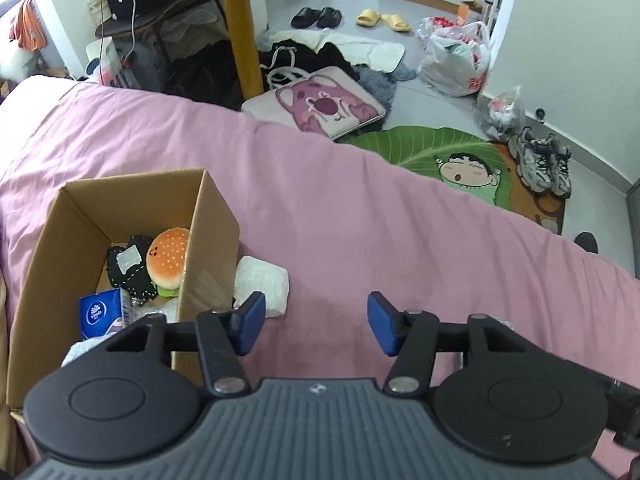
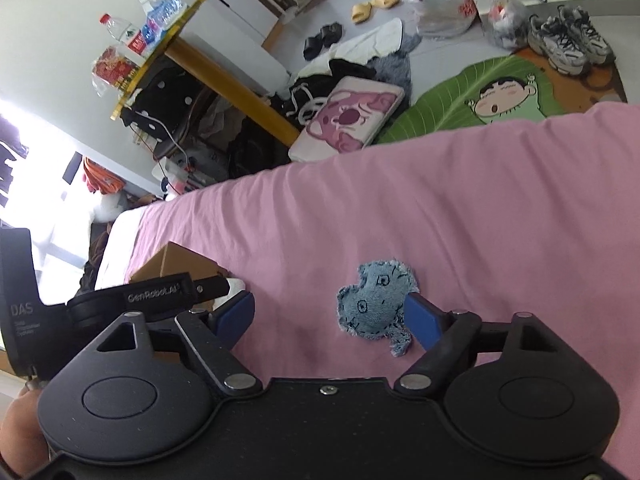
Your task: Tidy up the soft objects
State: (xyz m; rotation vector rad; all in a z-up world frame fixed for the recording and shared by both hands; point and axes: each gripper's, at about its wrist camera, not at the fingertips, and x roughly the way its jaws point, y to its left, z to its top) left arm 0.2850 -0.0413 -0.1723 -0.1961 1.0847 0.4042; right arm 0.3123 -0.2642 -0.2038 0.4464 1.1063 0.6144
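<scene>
Denim toy [image 2: 374, 304] lies flat on pink bed [image 2: 480, 216], right gripper [image 2: 332, 318] spread wide, pad touching its 3 o'clock edge; left gripper [image 1: 316, 322] spread, empty, cardboard box [image 1: 212, 240] at 10 o'clock.

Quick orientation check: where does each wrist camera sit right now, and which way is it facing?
Left wrist: on the open left gripper, looking across the pink bedsheet at the brown cardboard box holding a plush hamburger toy.
Right wrist: on the open right gripper, tilted, over the blue denim stuffed toy; the other gripper's body and a bit of hand show at left.
Shared: sheet, box, pink bear cushion, green leaf-shaped rug.
</scene>
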